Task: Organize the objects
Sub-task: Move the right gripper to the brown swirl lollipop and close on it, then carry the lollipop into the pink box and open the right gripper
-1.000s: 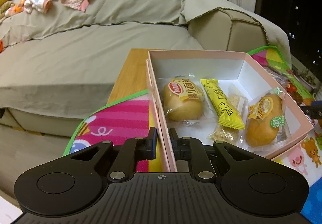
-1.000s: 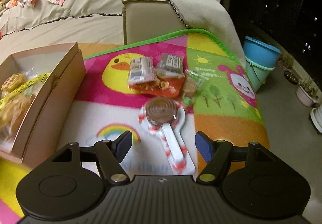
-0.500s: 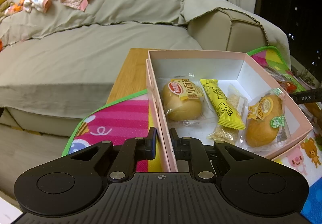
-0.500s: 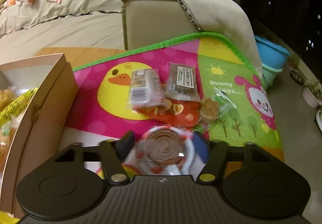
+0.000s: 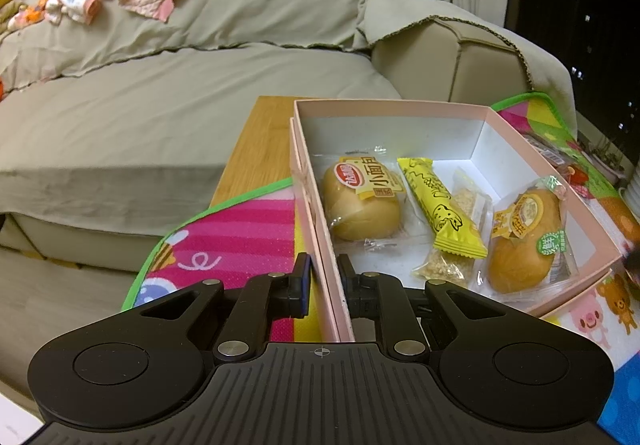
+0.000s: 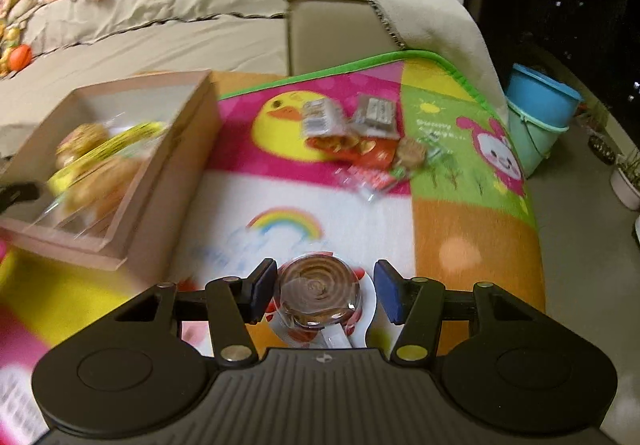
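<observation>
While the left tongs are closed on the near left wall of the pink box, one pad outside and one inside, the box is seen lying with its long axis running away from them and slightly to the right. Just beyond the inner pad, a wrapped bun lies in the box; to its right a yellow snack bar points lengthwise away from the tongs, with a clear pack of crumbly bars partly under it and a second wrapped bun against the right wall. The box rests on a colourful play mat spread over a wooden desk, beyond which a covered sofa is seen.

Between the pads of the right tongs, a wrapped swirl lollipop is carried above the mat, disc foremost, its stick running back toward the tongs' body. The left pad is seen at the disc's wrapper; a gap shows before the right pad, and it cannot be told whether the candy is pressed. The jaws are half closed. Farther ahead and to the right, a heap of small snack packets lies on the mat. The box is to the left, blurred. A blue bucket stands on the floor at the far right.
</observation>
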Demonstrator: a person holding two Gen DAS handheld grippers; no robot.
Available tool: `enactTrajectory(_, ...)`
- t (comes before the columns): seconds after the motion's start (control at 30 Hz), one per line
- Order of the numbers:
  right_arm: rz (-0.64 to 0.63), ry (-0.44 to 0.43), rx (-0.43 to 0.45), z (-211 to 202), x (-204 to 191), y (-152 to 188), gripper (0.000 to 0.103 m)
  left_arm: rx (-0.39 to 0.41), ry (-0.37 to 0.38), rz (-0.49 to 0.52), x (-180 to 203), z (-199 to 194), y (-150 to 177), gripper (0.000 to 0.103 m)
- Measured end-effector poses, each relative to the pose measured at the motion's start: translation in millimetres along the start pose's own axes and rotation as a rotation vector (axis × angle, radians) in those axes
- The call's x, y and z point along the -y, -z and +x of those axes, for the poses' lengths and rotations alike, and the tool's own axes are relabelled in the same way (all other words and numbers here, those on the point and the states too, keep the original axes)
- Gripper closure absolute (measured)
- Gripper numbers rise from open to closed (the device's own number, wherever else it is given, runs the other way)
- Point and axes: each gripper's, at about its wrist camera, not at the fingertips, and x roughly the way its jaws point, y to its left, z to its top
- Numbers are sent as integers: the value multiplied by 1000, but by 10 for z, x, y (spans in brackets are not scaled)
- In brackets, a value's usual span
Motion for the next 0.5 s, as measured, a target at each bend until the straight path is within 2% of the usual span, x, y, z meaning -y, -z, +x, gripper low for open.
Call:
enactTrajectory(0.27, -60, -112, -2, -536, -449, 259, 49, 5, 17, -4, -28, 3, 8, 86)
enactTrajectory(0.5, -113, -217, 82, -861, -806, -62, 49, 10, 24, -17, -40, 12, 8, 86)
